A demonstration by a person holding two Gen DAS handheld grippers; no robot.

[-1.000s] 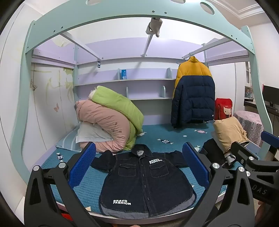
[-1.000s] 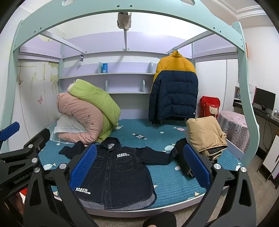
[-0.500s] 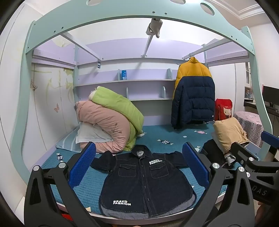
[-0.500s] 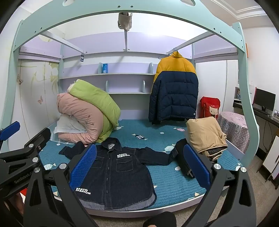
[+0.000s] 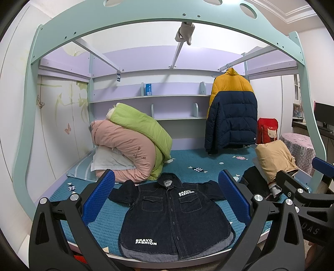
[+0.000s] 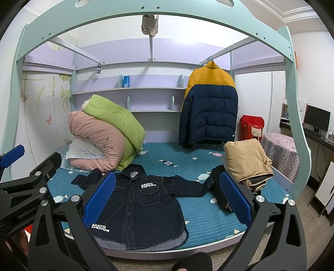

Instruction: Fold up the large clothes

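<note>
A dark denim shirt-jacket (image 5: 171, 216) with white "BRAVO FASHION" print lies flat, front up, collar away from me, at the near edge of the teal bed (image 5: 200, 164). Its sleeves spread sideways. It also shows in the right wrist view (image 6: 137, 210). My left gripper (image 5: 167, 196) is open and empty, held in the air in front of the bed. My right gripper (image 6: 167, 193) is open and empty too, a little to the right of it. The right gripper's body shows at the right edge of the left wrist view (image 5: 300, 200).
Pink and green duvets (image 5: 129, 146) are piled at the back left. A yellow-and-navy puffer coat (image 5: 231, 112) hangs at the back right. A tan folded garment (image 6: 246, 162) on dark clothes lies at the bed's right edge. The mint bed frame (image 5: 146, 18) arches overhead.
</note>
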